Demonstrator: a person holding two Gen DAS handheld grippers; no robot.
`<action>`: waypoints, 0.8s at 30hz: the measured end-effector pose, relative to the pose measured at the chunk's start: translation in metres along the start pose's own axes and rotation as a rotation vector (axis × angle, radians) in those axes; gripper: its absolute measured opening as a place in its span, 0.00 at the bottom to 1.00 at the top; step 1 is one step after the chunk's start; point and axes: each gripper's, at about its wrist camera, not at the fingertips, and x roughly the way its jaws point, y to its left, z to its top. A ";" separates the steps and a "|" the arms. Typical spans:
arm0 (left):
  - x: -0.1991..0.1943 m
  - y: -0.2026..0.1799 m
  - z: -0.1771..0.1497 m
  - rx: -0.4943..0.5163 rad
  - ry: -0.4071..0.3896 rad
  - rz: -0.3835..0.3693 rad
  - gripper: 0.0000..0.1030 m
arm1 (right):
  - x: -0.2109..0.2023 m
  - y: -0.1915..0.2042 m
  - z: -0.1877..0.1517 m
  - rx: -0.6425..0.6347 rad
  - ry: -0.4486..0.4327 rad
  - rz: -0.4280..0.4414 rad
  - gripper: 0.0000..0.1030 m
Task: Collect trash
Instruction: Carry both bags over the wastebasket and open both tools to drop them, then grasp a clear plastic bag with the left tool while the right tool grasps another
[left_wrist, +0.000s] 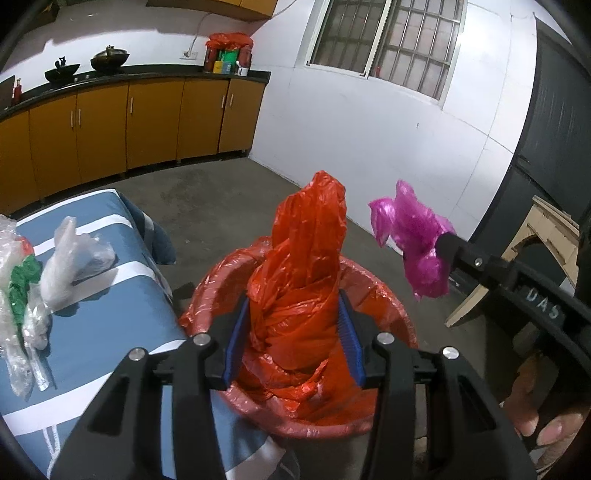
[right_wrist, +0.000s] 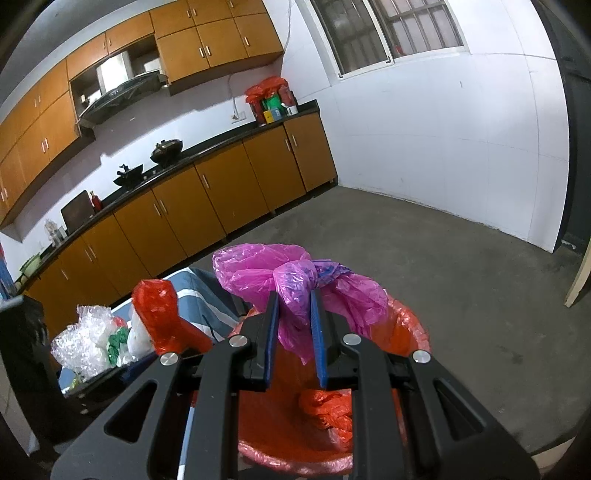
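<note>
My left gripper (left_wrist: 293, 325) is shut on a crumpled red plastic bag (left_wrist: 303, 258) and holds it above the red-lined trash bin (left_wrist: 384, 295). My right gripper (right_wrist: 293, 332) is shut on a knotted pink plastic bag (right_wrist: 291, 284) above the same bin (right_wrist: 406, 325); it shows in the left wrist view (left_wrist: 413, 240) at the right, beside the bin. A small red wad (right_wrist: 325, 410) lies inside the bin. Clear and green plastic scraps (left_wrist: 33, 280) lie on the blue striped table (left_wrist: 110, 332) at the left.
Orange kitchen cabinets (left_wrist: 129, 122) with a black counter run along the back wall. Two woks (left_wrist: 107, 59) and a red bag with boxes (left_wrist: 229, 51) stand on it. The floor is bare concrete (right_wrist: 461, 277). A wooden piece (left_wrist: 546, 236) leans at the right.
</note>
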 end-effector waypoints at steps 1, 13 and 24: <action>0.003 0.000 0.000 -0.001 0.003 0.003 0.45 | 0.001 -0.002 0.002 0.004 0.002 0.003 0.19; 0.020 0.020 -0.011 -0.058 0.058 0.026 0.53 | 0.003 -0.013 -0.005 0.025 0.010 -0.009 0.40; -0.011 0.047 -0.016 -0.066 0.000 0.143 0.58 | -0.001 -0.007 -0.006 -0.036 0.000 -0.046 0.40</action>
